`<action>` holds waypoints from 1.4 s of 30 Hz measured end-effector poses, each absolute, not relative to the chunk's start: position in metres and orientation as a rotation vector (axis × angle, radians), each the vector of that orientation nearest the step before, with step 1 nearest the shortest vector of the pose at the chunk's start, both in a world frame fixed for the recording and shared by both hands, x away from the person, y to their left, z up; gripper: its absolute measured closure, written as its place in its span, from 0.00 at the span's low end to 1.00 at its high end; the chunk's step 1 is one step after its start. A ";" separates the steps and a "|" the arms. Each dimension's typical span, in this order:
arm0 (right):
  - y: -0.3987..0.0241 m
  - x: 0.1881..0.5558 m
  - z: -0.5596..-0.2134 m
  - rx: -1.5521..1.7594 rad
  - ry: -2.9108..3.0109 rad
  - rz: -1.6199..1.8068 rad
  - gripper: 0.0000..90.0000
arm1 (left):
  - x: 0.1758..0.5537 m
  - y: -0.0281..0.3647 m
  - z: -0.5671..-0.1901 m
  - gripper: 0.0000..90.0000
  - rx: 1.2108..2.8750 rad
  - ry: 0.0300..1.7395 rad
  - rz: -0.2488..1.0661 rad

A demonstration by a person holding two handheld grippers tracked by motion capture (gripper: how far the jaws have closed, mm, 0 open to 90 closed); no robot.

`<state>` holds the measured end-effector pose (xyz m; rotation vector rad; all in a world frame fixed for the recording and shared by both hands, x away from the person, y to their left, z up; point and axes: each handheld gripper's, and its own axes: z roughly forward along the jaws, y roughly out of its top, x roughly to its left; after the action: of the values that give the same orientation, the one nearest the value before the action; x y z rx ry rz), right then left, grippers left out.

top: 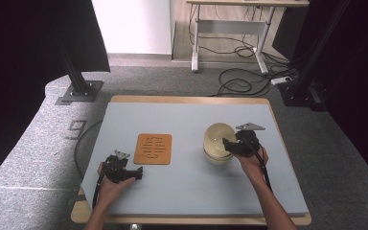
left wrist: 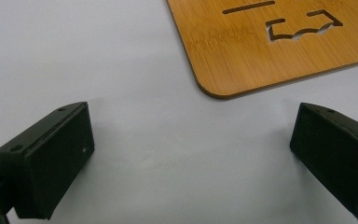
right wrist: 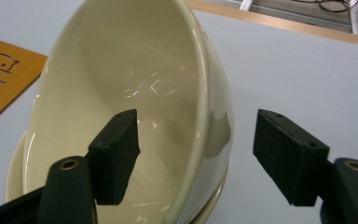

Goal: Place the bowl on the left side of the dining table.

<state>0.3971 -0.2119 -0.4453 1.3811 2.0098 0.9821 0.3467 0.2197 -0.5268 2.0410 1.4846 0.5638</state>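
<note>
We see a cream bowl (top: 218,140) on the right part of the grey table (top: 187,187). In the right gripper view the bowl (right wrist: 135,93) is tilted, and under it there is the rim of a second bowl (right wrist: 214,200), so the upper one leans in the lower one. The right gripper (top: 235,145) is at the near right rim of the upper bowl. Its jaws stand wide apart, one inside the bowl and one outside, with the wall of the bowl between them. The outer jaw does not touch the wall; for the inner jaw we cannot tell if it touches.

The left gripper (top: 133,173) rests low on the left part of the table, well apart from the bowls. Its jaws are also wide apart, and between them we see only the bare grey surface. Just beyond its jaws lies a flat wooden mat (left wrist: 270,42) with cut-out slots, between the left gripper and the bowls.
</note>
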 end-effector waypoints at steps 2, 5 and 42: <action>-0.211 0.397 -0.446 1.381 2.007 0.974 0.38 | 0.347 0.220 -0.527 0.00 2.041 1.484 0.564; -0.211 0.398 -0.447 1.391 2.006 0.961 0.41 | 0.347 0.220 -0.527 0.00 2.041 1.484 0.564; -0.204 0.393 -0.443 1.374 1.979 0.865 0.71 | 0.347 0.220 -0.527 0.00 2.042 1.484 0.564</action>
<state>0.3935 -0.2043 -0.4430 1.3745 1.9791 0.8655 0.3466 0.2197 -0.5268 2.0421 1.4843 0.5642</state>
